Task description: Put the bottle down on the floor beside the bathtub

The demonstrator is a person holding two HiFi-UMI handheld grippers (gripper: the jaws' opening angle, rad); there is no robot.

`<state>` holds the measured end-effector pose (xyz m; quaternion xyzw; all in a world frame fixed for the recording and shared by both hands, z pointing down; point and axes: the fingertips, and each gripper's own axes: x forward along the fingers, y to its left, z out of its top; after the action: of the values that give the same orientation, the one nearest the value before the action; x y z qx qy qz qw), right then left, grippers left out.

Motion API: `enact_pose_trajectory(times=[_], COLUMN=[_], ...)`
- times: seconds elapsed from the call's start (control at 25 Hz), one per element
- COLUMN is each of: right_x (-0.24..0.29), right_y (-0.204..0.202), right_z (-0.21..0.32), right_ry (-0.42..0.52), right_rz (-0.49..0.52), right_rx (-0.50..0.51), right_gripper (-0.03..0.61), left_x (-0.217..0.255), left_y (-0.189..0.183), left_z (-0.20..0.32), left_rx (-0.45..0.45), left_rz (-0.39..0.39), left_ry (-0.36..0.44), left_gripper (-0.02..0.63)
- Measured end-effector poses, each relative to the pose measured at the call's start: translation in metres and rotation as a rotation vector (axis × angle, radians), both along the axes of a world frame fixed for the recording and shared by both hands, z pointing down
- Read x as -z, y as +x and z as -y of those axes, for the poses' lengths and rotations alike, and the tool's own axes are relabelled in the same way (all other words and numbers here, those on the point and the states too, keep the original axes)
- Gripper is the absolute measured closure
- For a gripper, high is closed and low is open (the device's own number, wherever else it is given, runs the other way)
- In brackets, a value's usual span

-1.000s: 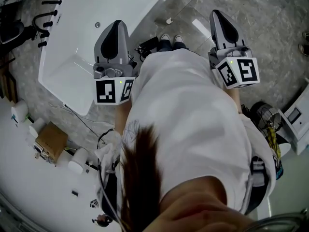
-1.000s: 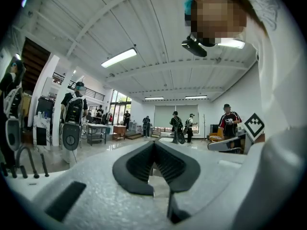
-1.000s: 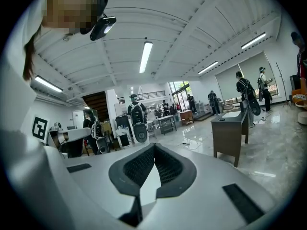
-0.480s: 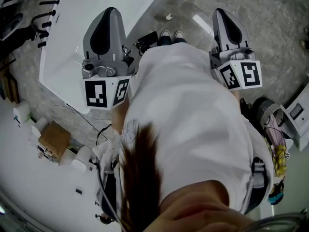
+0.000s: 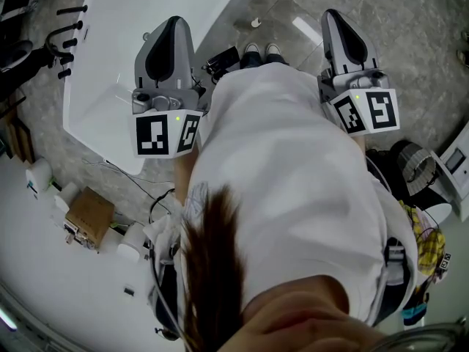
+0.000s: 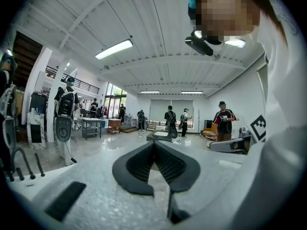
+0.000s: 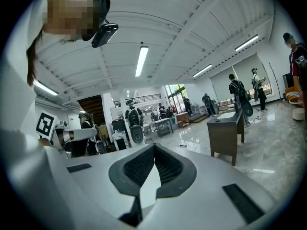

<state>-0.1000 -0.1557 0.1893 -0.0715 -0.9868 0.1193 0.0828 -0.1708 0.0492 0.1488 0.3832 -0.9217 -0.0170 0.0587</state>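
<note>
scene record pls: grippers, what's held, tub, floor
left gripper: shut, empty
right gripper: shut, empty
bathtub: white, at the person's front left, behind left gripper in head view
floor: grey marble
small white thing: on floor beside bathtub, too small to identify
person: standing, white shirt

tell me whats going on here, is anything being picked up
A person in a white top stands on a marble floor next to a white bathtub, holding a gripper in each hand, both pointed out in front. The left gripper and the right gripper have their jaws together with nothing between them, so nothing is being carried. No bottle can be made out; a small white object lies on the floor past the shoes, too small to identify.
</note>
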Motion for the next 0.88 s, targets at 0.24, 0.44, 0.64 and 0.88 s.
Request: enact_pose_trajectory(times=[0.24, 0.44, 0.64, 0.88], right_x=[0.0001, -0.0028, -0.0033, -0.0019], right_y=[-0.0004, -0.0006, 0.001, 0.0016], right_z=[-0.0027, -0.0042, -0.0038, -0.0051], right_ry=[0.009, 0.013, 0.016, 0.031], right_rz=[-0.008, -0.016, -0.015, -0.01], right_rx=[0.002, -0.003, -0.006, 0.0], right_gripper=[0.566, 0.565, 0.565, 0.565], left_x=[-0.0006, -0.0035, -0.0047, -0.0028], left_y=[-0.0011, -0.0036, -0.0034, -0.0025], left_z=[0.002, -0.0003, -0.0011, -0.002], left_rx=[-0.017, -0.02, -0.02, -0.021], left_rz=[-0.008, -0.023, -0.025, -0.02], left_ry=[0.004, 0.011, 0.012, 0.015], left_gripper=[0.598, 0.598, 0.598, 0.6])
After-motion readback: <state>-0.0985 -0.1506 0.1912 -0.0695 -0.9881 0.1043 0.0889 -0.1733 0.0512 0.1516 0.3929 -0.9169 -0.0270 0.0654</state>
